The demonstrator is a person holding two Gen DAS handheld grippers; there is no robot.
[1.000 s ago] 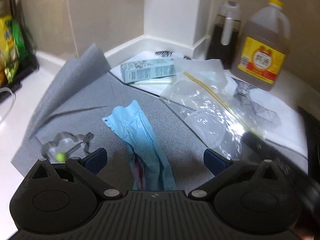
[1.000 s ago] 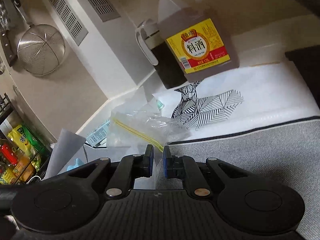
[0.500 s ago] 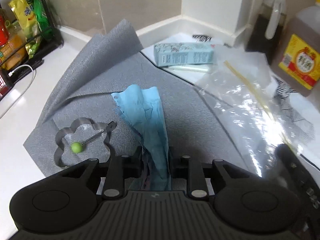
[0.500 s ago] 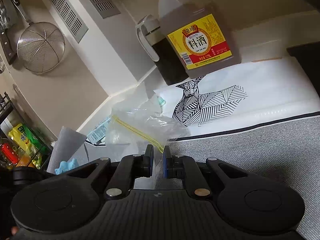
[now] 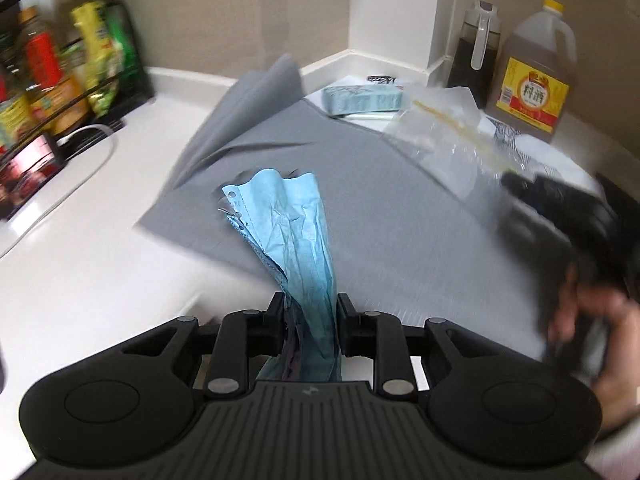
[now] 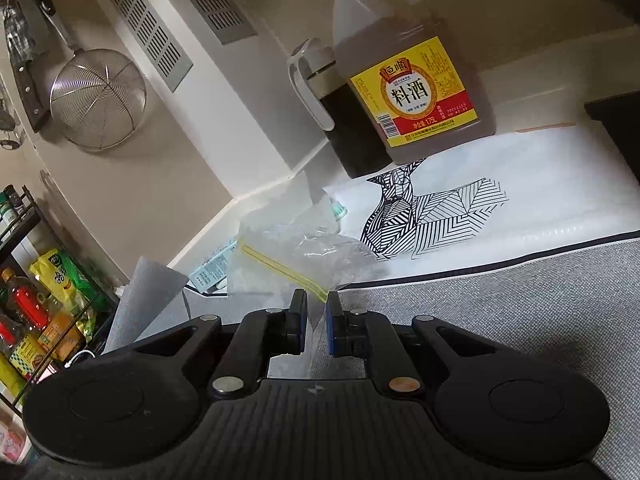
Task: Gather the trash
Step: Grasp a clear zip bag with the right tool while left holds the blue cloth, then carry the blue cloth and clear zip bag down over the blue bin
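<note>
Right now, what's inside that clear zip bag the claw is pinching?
The clear zip bag looks empty: the counter and grey mat show through it. Crumpled folds hide its far end, so something small there can't be ruled out.

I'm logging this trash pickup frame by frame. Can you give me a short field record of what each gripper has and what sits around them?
left gripper: shut on a crumpled blue wrapper
right gripper: shut on the corner of a clear zip bag
surface: grey mat on a white counter
behind the bag: cooking wine jug, dark sauce bottle
also on counter: pale blue carton
left side: rack of condiments
</note>
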